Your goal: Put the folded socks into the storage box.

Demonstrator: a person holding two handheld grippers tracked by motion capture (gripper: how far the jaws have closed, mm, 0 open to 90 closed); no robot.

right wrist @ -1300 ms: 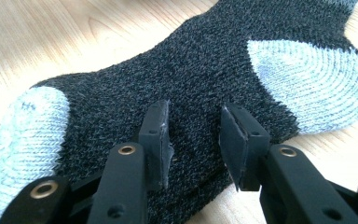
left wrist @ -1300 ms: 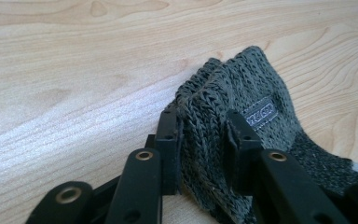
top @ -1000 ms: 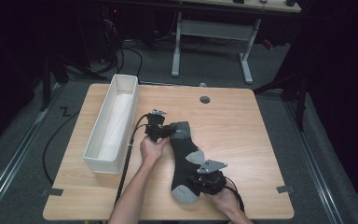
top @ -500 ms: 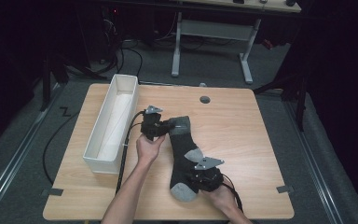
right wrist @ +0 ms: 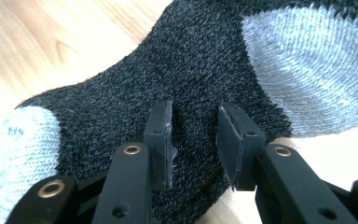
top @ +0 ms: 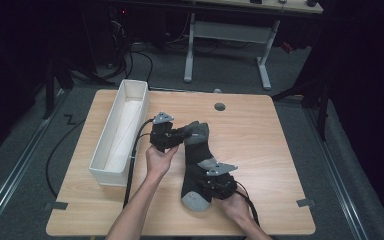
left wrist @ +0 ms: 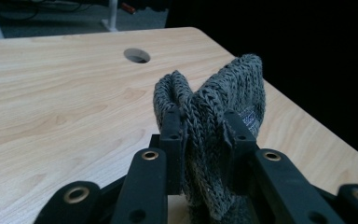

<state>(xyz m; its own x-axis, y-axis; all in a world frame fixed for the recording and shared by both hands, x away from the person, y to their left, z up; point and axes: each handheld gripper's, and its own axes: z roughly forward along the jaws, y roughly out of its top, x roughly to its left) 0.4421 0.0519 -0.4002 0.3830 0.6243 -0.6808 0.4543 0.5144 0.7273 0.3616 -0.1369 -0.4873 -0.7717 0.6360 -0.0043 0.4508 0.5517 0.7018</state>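
Sock (top: 196, 156) lies lengthwise, cuff away, toe near.

High view above table (top: 280, 150), facing forward-down; both gripper views close, along jaws; all share sock (top: 196, 150).

- sock (top: 196, 159): dark charcoal knit, flecked, with pale grey toe, heel and cuff
- desk (top: 260, 130): light wood grain, dark round hole near the far edge
- bin (top: 111, 145): white
- left gripper (left wrist: 204, 133) and right gripper (right wrist: 193, 135): black jaws, brass-coloured rivets
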